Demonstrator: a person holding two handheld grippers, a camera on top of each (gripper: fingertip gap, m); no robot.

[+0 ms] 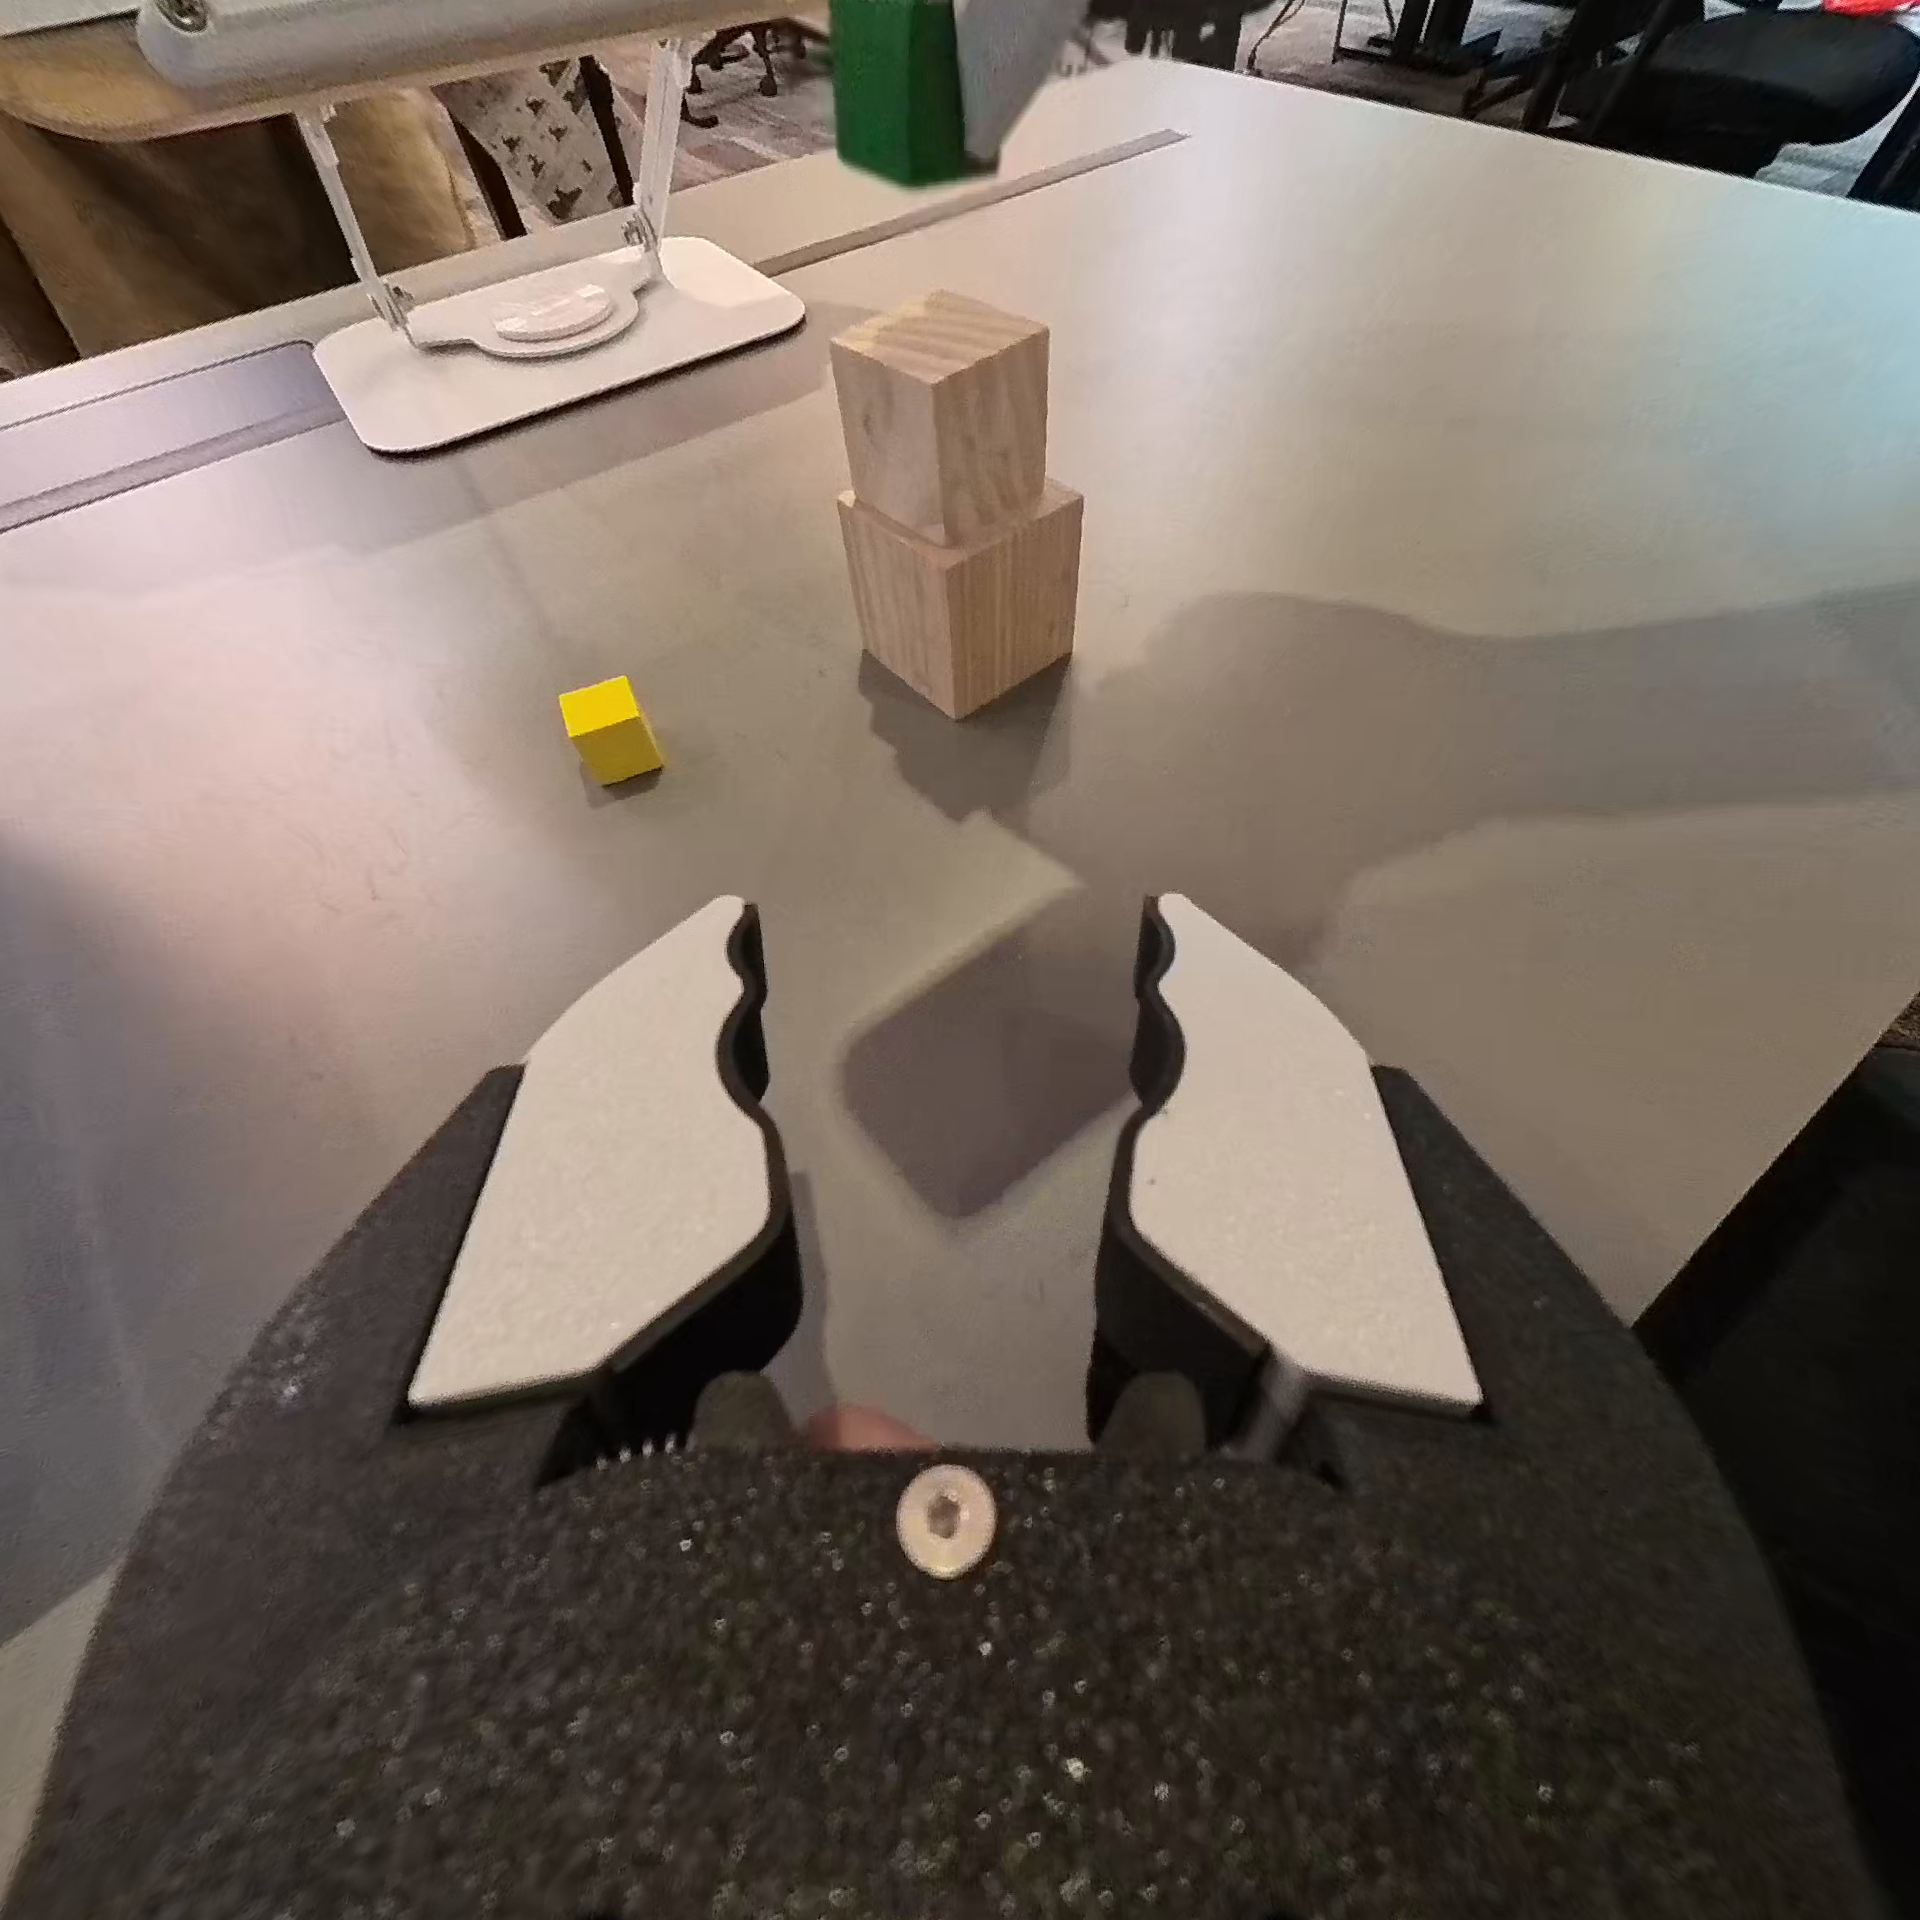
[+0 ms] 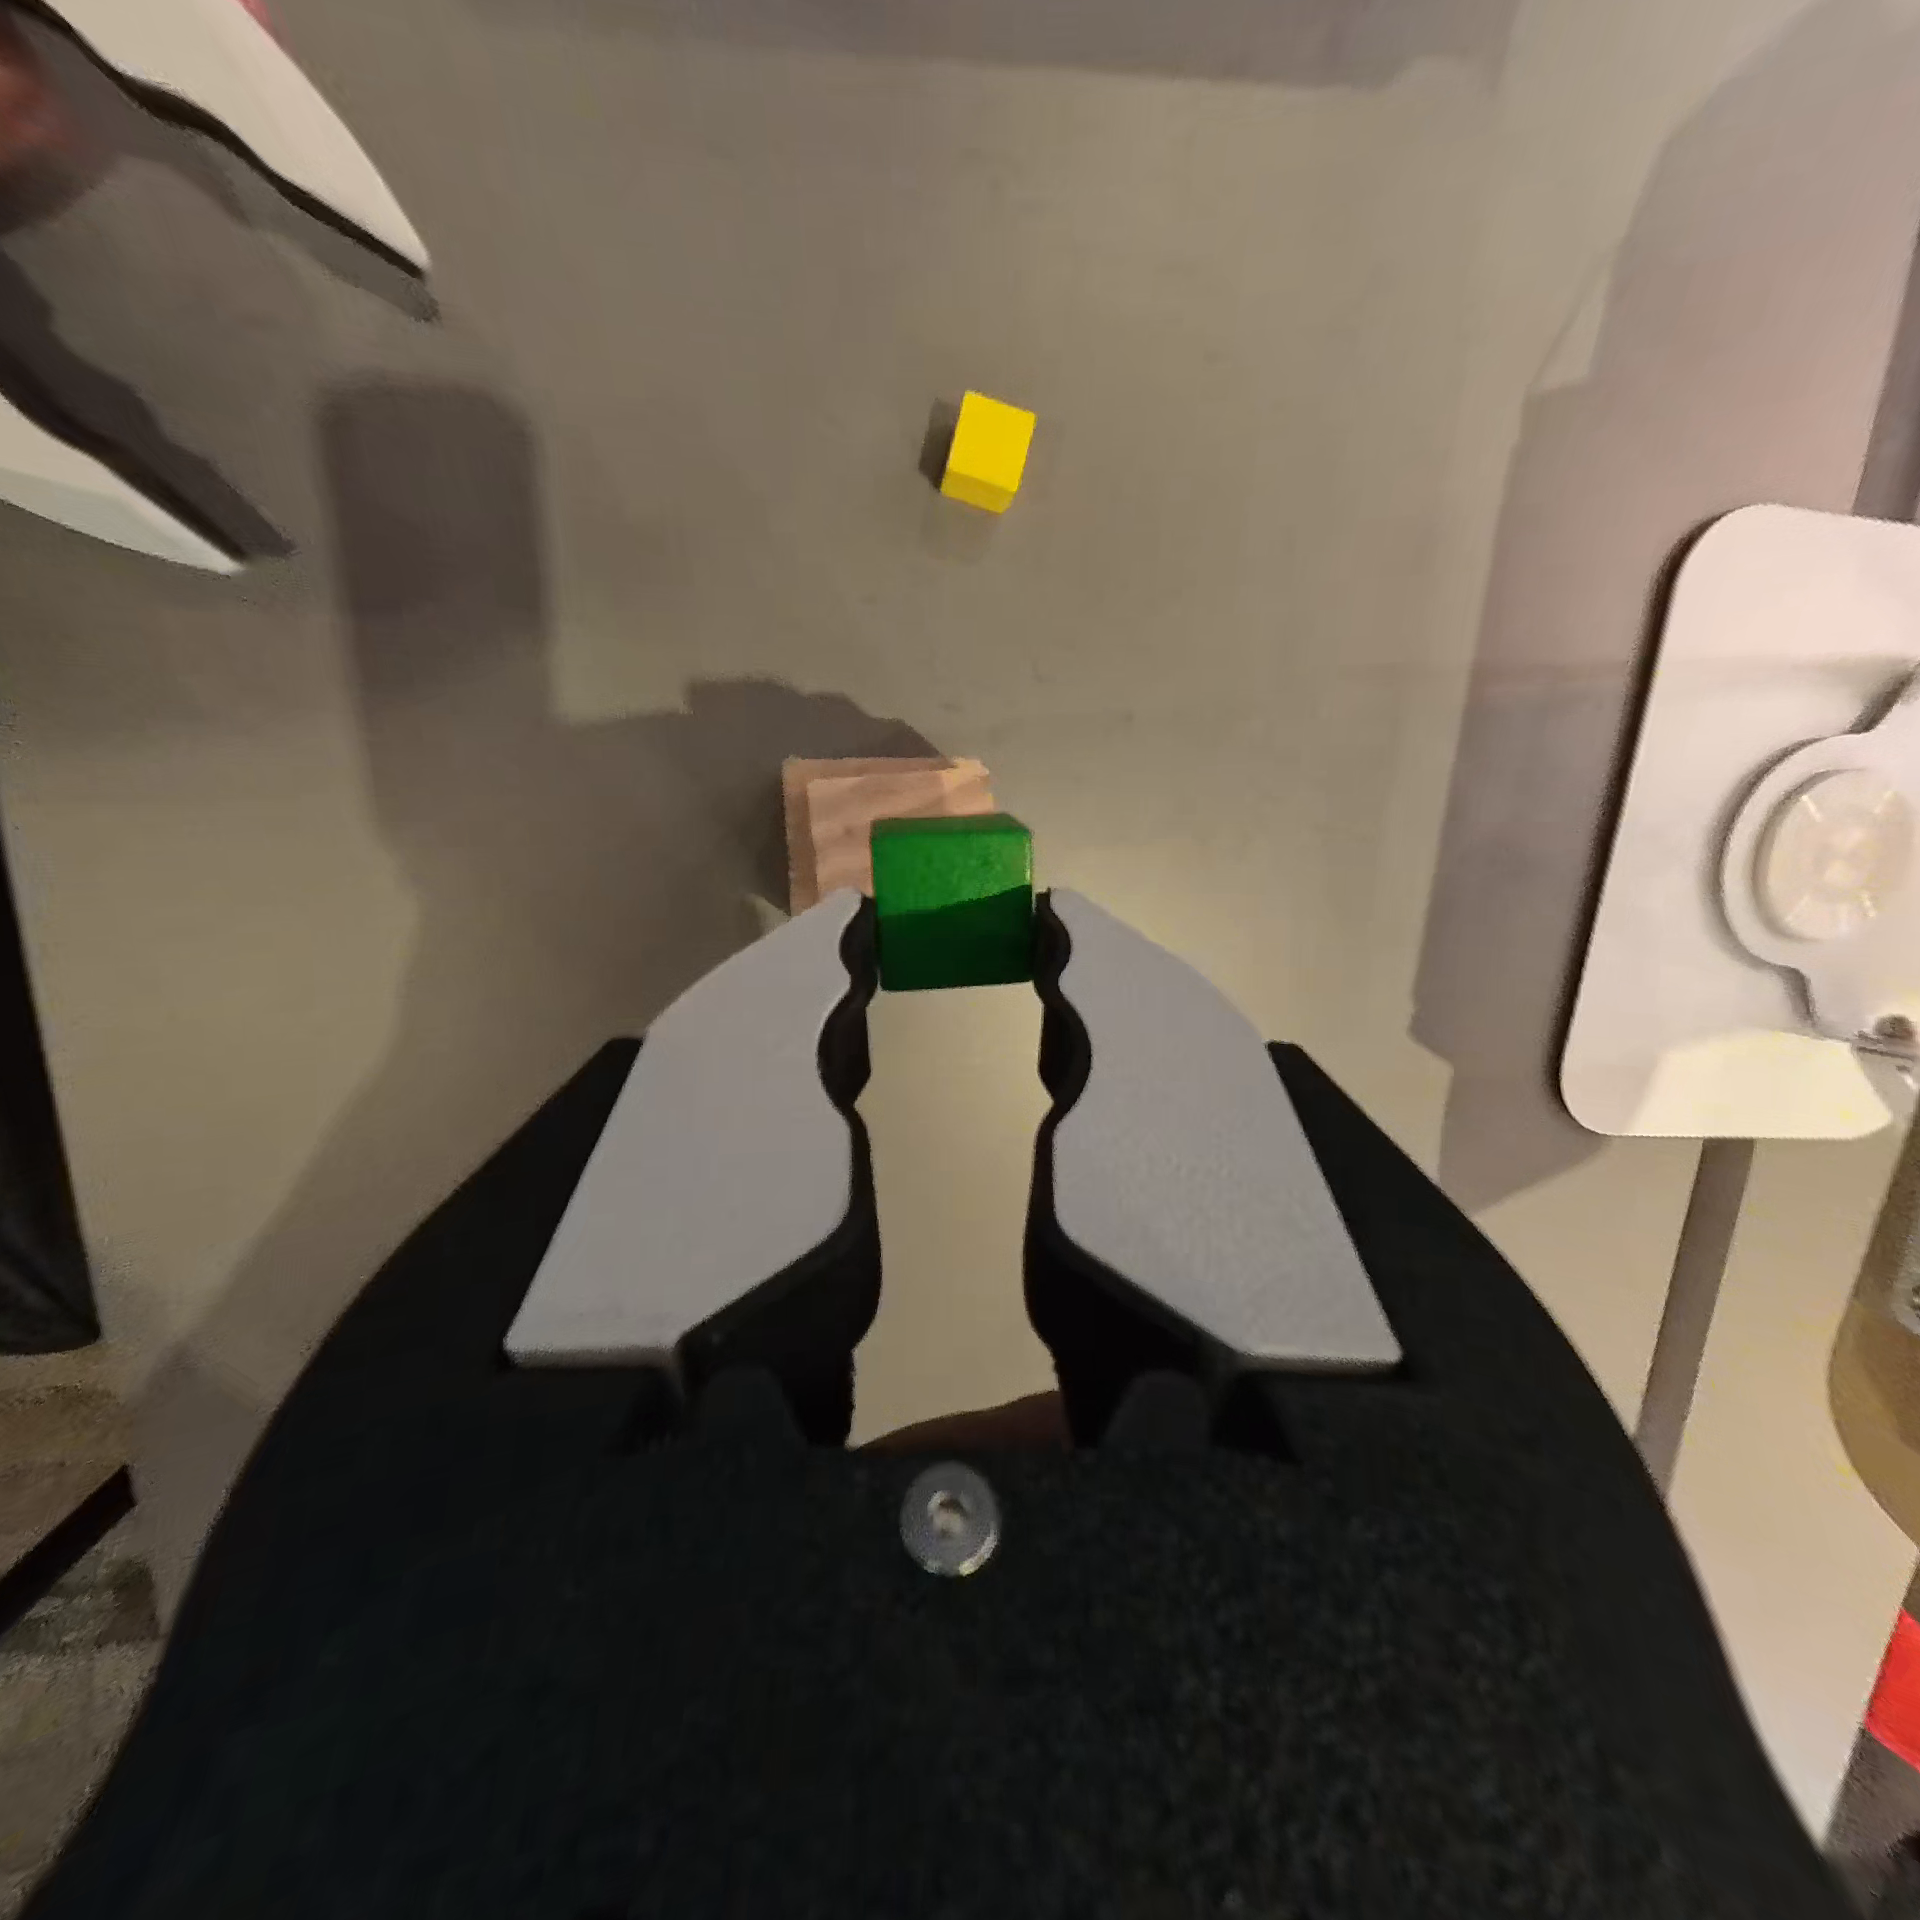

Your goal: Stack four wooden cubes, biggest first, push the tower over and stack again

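Two plain wooden cubes stand stacked on the grey table [image 1: 1455,436]: the larger cube [image 1: 961,608] below, the smaller one [image 1: 940,416] on it, turned a little. A small yellow cube [image 1: 611,729] lies alone to the left of the stack; it also shows in the right wrist view [image 2: 987,452]. My right gripper [image 2: 954,935] is shut on a green cube [image 2: 954,899] and holds it high above the stack [image 2: 831,821], looking straight down. The green cube shows in the left wrist view [image 1: 899,88] at the top. My left gripper [image 1: 951,925] is open and empty, well short of the stack.
A white stand with a flat base [image 1: 561,343] sits at the back left of the table; it shows at the right in the right wrist view [image 2: 1745,831]. A groove runs across the table's far side. The table edge lies at the right. Some 15 cm of space lies between my two pairs of fingers. The right tips stand about 30 cm off the flat base [image 1: 561,343]. My right wrist view [image 2: 1752,822] looks at it from another angle.
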